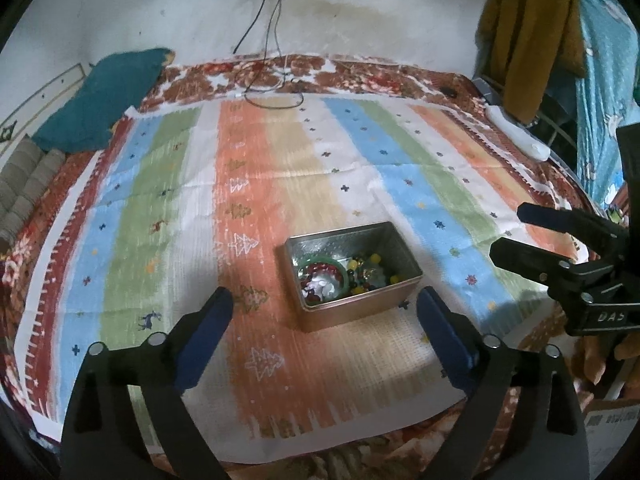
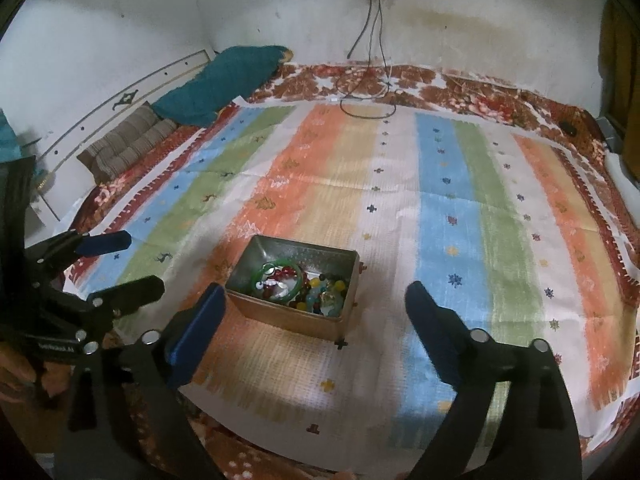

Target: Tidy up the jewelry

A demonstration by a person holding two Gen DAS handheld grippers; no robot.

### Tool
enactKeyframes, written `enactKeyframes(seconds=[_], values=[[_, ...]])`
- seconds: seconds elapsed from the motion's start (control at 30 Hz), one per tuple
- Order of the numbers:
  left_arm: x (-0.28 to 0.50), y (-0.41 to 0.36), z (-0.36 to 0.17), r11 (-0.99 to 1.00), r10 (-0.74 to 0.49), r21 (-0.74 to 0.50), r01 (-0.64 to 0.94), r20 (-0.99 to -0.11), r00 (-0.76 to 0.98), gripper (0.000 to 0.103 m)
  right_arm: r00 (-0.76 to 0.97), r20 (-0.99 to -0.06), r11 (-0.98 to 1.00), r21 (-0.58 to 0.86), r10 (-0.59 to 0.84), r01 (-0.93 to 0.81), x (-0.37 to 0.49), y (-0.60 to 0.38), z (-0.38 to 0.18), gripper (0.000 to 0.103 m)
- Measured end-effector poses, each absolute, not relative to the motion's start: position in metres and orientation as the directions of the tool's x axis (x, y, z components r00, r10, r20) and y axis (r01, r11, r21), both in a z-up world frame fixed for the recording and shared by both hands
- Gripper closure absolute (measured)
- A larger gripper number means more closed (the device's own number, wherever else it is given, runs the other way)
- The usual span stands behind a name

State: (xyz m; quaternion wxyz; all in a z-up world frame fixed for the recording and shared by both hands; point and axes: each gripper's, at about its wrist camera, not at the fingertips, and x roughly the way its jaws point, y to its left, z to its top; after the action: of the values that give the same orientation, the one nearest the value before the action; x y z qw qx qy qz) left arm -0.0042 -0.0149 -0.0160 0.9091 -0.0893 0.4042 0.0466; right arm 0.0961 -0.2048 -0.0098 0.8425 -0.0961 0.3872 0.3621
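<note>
A: Status on the grippers?

B: Both spread wide, nothing in either. Left gripper [image 1: 325,326] has bare cloth and the near wall of the tin between its fingers, no contact. Right gripper [image 2: 314,326] likewise: pads clear of everything.

A: Where's the jewelry?

B: All inside the open metal tin [image 1: 402,254], which sits on the striped cloth [image 1: 160,184] over the bed, on the orange/beige bands. There's a green bangle [image 1: 338,266] with red beads inside its ring, and loose yellow and dark beads [image 1: 374,258] piled next to it. Nothing lies out on the cloth that I can see.

A: Geometry for the next reach?

B: The tin lies dead ahead and below both grippers, just beyond the fingertips. From the left wrist it's centred between the fingers, slightly right of middle. From the right wrist it's left of middle, its near left corner just beside the left finger [image 2: 200,320]. The tin's long axis runs diagonally in both views, so neither gripper is squared to its walls.

A: Which hand is closer?

B: Near even, my guess. The bangle is on the left side of the tin, the bead pile on the right. I'd judge left takes the bangle, right takes the beads. Steep walls mean coming in from above.
</note>
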Motion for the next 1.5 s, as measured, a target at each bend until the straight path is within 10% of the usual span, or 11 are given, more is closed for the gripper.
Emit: enactKeyframes(seconds=[1.5], values=[[-0.007,-0.018,-0.007,0.982,0.06,-0.086,-0.17,-0.708,0.703,0.006,0.49,-0.674,0.72,0.091,0.553,-0.688,0.084,-0.215,-0.001,0.006]])
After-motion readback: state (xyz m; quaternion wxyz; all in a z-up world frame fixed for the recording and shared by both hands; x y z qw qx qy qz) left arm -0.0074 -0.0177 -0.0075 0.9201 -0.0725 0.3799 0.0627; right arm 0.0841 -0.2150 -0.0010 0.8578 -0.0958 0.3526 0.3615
